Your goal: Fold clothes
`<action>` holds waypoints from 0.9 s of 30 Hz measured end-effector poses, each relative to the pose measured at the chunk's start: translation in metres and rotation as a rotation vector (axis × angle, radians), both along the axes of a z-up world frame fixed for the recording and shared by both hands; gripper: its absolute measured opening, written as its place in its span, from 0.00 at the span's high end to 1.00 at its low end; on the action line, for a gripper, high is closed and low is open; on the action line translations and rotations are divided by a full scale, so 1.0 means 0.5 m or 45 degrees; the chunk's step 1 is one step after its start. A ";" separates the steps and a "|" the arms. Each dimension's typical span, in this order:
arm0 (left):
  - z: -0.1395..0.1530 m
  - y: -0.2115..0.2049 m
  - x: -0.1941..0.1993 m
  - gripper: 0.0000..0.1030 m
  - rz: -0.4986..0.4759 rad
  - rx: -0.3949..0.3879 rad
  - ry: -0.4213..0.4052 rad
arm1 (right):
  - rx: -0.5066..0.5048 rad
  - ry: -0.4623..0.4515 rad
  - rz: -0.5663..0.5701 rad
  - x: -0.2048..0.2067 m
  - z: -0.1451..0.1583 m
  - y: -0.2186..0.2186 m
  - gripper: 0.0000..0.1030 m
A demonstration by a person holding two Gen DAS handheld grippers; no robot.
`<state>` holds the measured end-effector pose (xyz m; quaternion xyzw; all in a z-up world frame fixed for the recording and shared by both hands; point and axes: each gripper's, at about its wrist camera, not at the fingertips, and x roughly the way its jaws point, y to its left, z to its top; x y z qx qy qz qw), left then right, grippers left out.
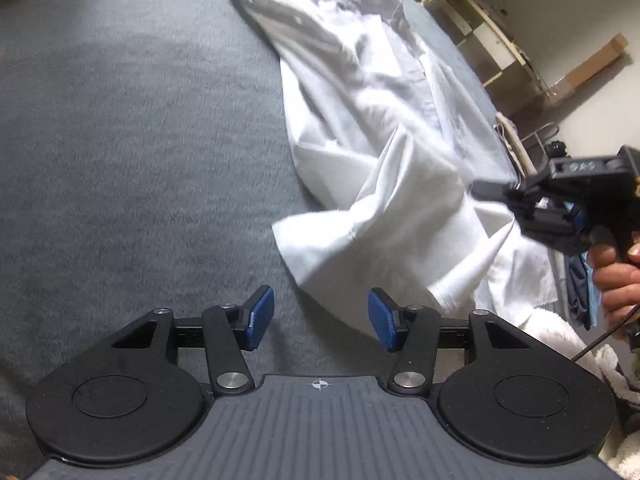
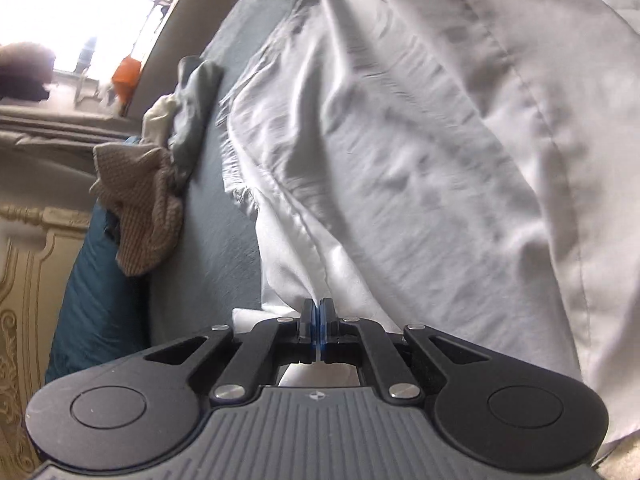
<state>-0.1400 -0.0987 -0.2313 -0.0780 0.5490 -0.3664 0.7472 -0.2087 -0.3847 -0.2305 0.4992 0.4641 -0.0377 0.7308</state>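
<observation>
A crumpled white shirt [image 1: 380, 128] lies on a grey bed cover [image 1: 140, 140], running from the far middle to the near right. My left gripper [image 1: 320, 316] stands open over bare cover, its blue pads [image 1: 262, 312] just left of the shirt's nearest corner, nothing between them. In the left wrist view my right gripper [image 1: 486, 191], held by a hand [image 1: 616, 276], reaches in from the right with a fold of the shirt lifted at its tips. In the right wrist view that gripper [image 2: 317, 312] is shut on a pinch of white shirt cloth [image 2: 400, 140].
A brown knit garment [image 2: 140, 208] and a grey one [image 2: 196, 112] lie bunched at the cover's edge. A white fluffy towel [image 1: 560, 336] sits near right. Beyond the bed are a cream wooden frame [image 1: 492, 40], a cardboard box [image 1: 588, 64] and a carved cream bed frame [image 2: 32, 280].
</observation>
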 end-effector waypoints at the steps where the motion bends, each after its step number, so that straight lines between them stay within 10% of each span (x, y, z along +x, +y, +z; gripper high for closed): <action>1: 0.002 -0.003 0.003 0.45 0.002 -0.008 -0.022 | -0.017 0.033 -0.029 -0.003 -0.007 -0.007 0.97; 11: -0.022 -0.050 0.023 0.39 0.006 0.004 -0.099 | -0.628 0.074 0.237 0.033 0.052 0.047 0.93; 15: -0.020 -0.062 0.017 0.53 -0.025 0.012 -0.143 | -0.704 0.102 0.377 0.053 0.041 0.083 0.61; 20: -0.021 -0.059 0.016 0.81 -0.029 -0.023 -0.134 | -0.802 0.171 0.455 0.050 0.013 0.090 0.92; 27: 0.006 0.072 0.067 0.96 0.362 -0.263 0.020 | -0.768 0.233 0.216 0.015 0.010 0.007 0.97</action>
